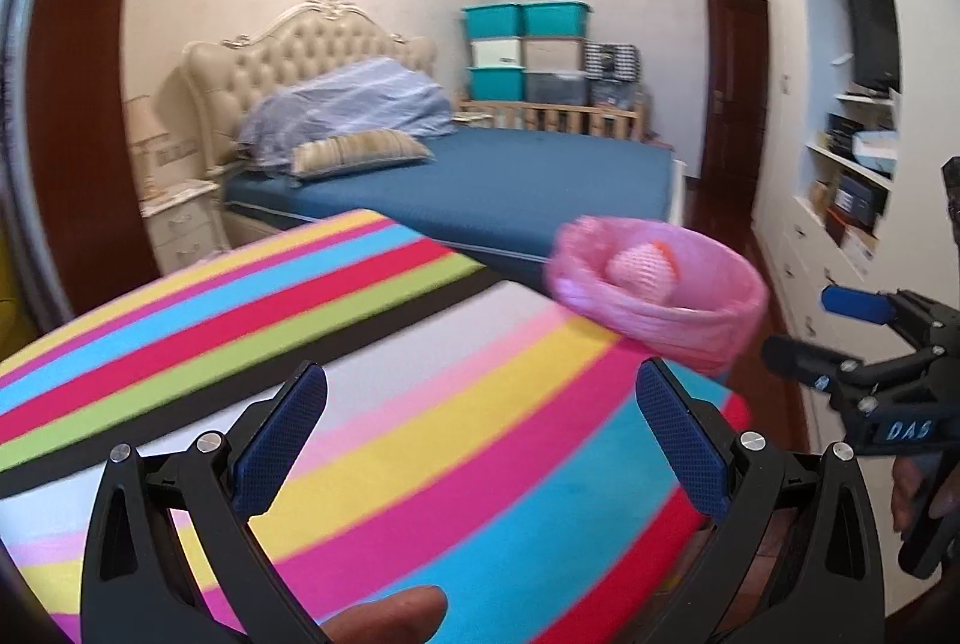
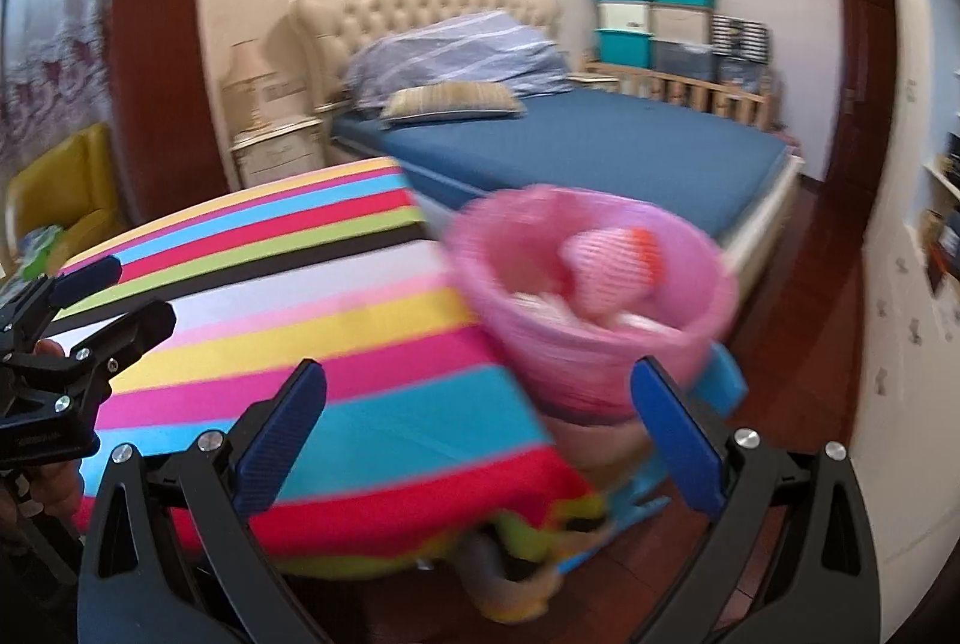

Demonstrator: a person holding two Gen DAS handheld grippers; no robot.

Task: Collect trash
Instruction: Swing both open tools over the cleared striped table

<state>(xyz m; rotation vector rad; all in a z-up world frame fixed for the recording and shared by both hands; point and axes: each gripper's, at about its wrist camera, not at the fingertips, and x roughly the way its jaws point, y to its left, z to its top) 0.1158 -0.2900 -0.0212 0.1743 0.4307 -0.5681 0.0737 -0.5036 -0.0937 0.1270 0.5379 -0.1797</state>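
Note:
A pink-lined trash bin (image 1: 660,296) stands at the far right corner of the striped table (image 1: 360,404); inside lies a pink foam net (image 1: 639,269) with something orange. My left gripper (image 1: 480,434) hovers open over the table, nothing between its blue pads. My right gripper (image 2: 480,434) is open too, just in front of the bin (image 2: 588,308), its right pad (image 2: 678,440) near the bin's base. In the right wrist view, white scraps (image 2: 540,305) show beside the foam net (image 2: 606,266). Each gripper appears in the other's view, the right one (image 1: 840,332) and the left one (image 2: 108,296).
Behind the table is a bed with a blue sheet (image 1: 510,182), pillows and a tufted headboard. A nightstand (image 1: 180,224) stands left, stacked storage boxes (image 1: 528,50) at the back, shelves (image 1: 852,164) on the right wall. A yellow chair (image 2: 66,188) sits far left. Red wood floor (image 2: 780,374) lies right of the table.

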